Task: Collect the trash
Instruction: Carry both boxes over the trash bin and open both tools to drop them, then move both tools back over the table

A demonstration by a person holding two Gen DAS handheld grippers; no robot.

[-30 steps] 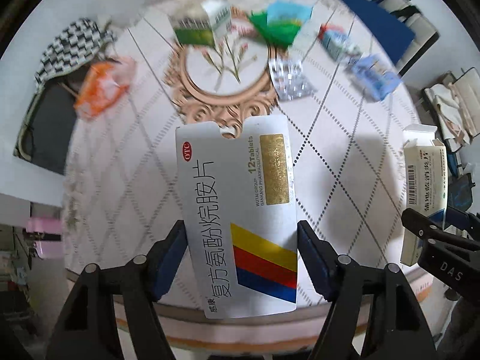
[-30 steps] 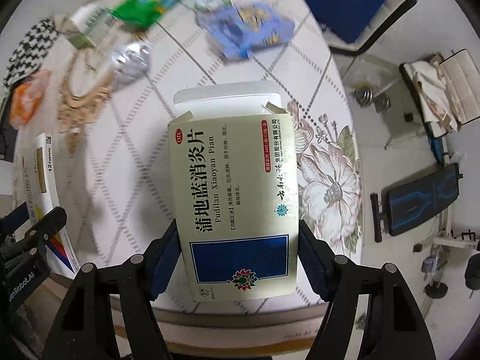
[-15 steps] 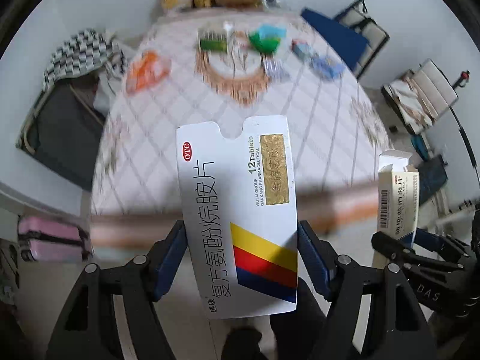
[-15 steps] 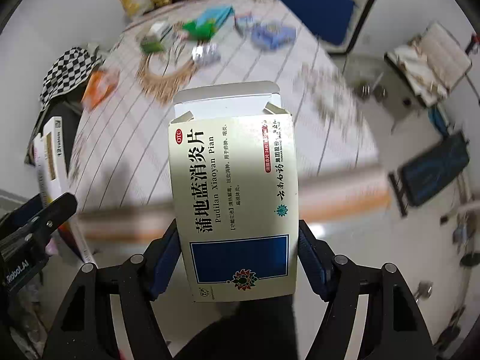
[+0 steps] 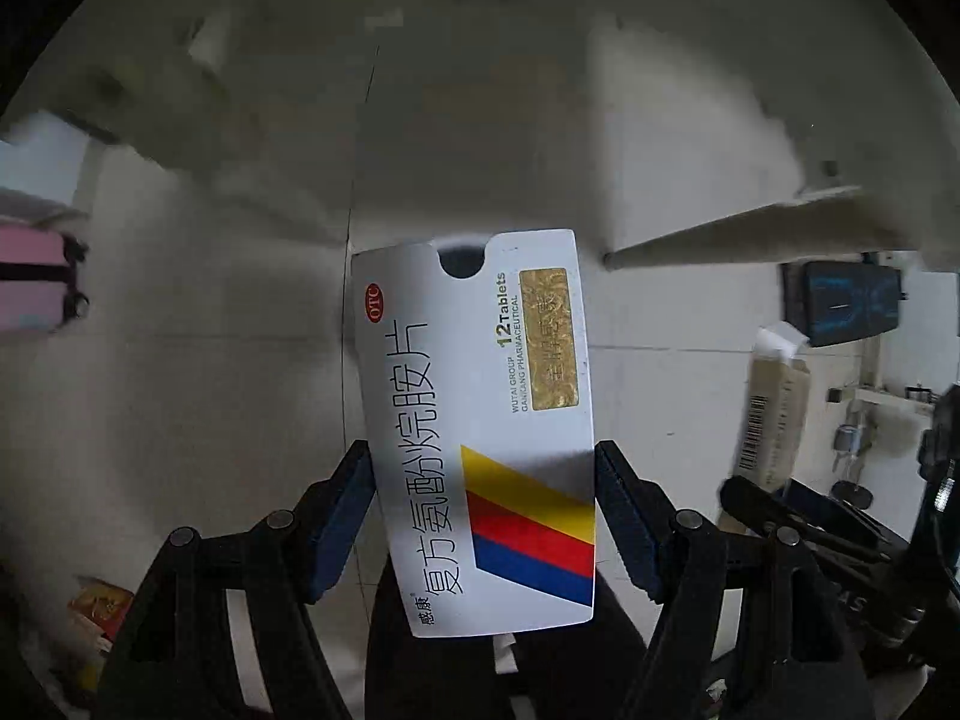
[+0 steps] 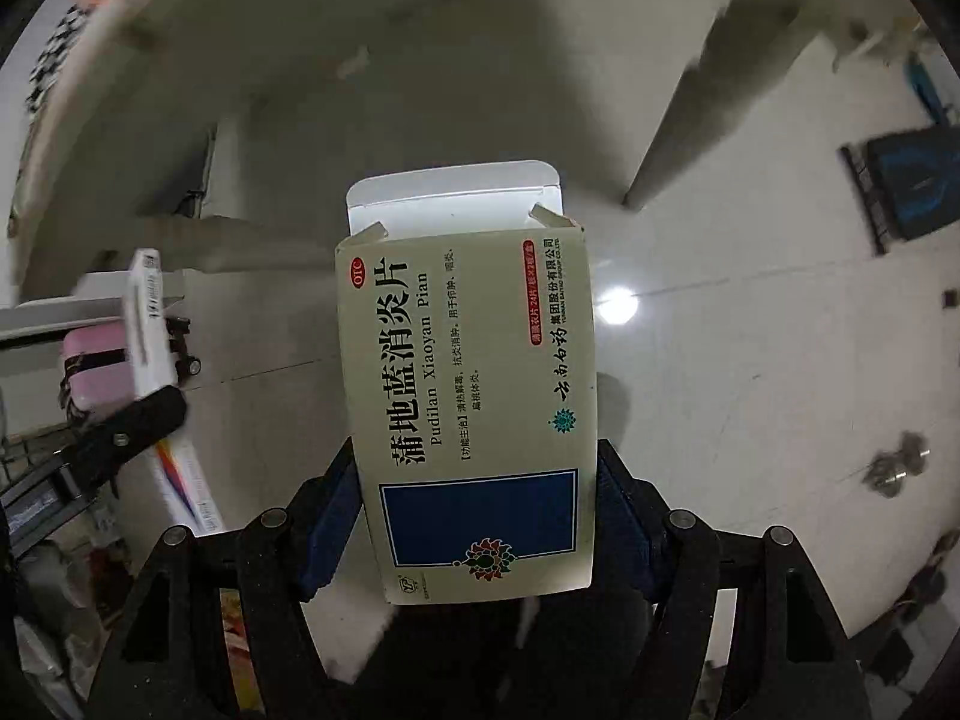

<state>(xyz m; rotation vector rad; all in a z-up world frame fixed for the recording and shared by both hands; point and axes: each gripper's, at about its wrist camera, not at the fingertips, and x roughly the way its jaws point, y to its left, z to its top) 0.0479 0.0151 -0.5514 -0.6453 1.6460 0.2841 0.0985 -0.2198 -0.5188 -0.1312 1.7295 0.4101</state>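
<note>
Left gripper (image 5: 483,516) is clamped on a flat white tablet box with yellow, red and blue stripes (image 5: 480,420); right gripper (image 6: 480,516) pinches a cream cardboard medicine box with a blue panel (image 6: 474,408), top flap open, inside hidden. Both now hang over pale glossy floor tiles (image 6: 750,360), a pink suitcase (image 5: 33,276) nearby; a second ago the patterned table was underneath.

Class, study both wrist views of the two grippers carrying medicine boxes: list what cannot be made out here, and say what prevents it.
- Left wrist view: whether the white medicine box in the left gripper holds anything; its front hides the inside.
- Right wrist view: the inside of the cream medicine box in the right gripper; its open flap faces away.
- Both views: no trash bin visible; surroundings are motion-blurred.
</note>
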